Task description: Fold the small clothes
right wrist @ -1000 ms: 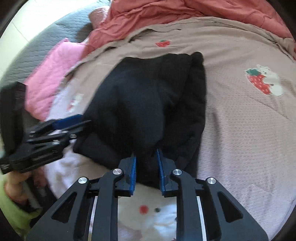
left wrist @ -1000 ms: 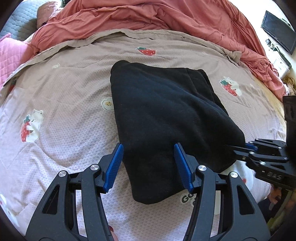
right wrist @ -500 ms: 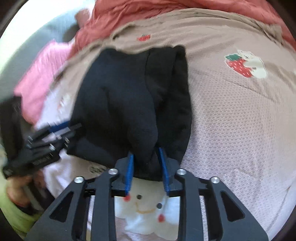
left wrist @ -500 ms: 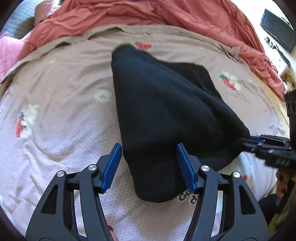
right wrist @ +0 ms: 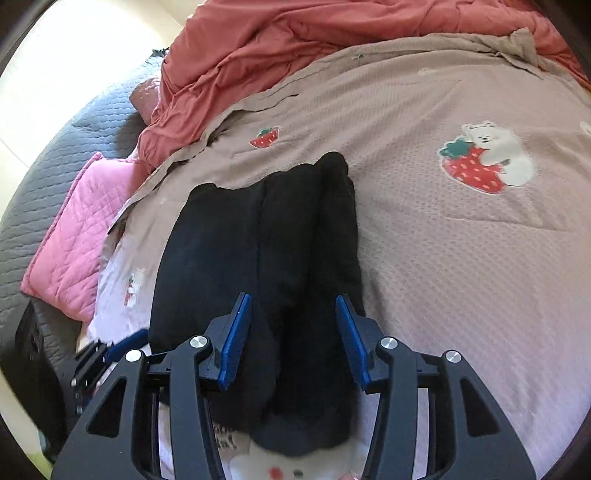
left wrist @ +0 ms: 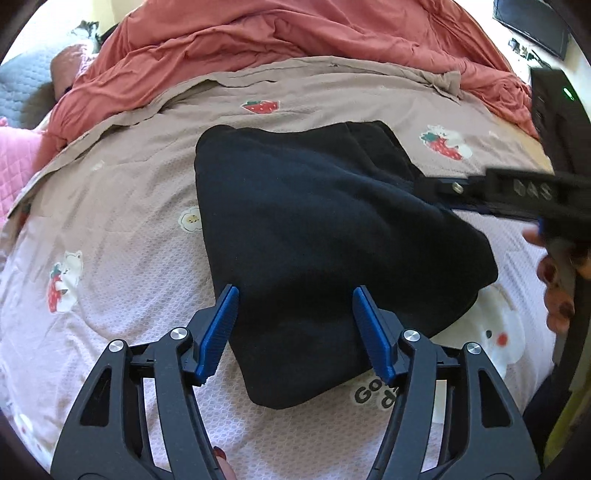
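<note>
- We are seeing the folded black fleece garment (left wrist: 325, 236) lying on the pink strawberry-print bedspread (left wrist: 122, 258), in front of the rumpled red-orange duvet (left wrist: 295, 33).
- Left gripper (left wrist: 295, 328) is standing released, straddling the garment's near edge.
- Right gripper (right wrist: 293, 334) has just been opening, letting go; cloth between the jaws, unpressed.
- Folding looks nearly done; maybe tidying left.

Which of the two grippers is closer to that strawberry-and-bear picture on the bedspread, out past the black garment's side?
The right. The right gripper hangs over the black garment, with the strawberry bear ahead to its right. The left gripper sits off the garment's opposite side.
</note>
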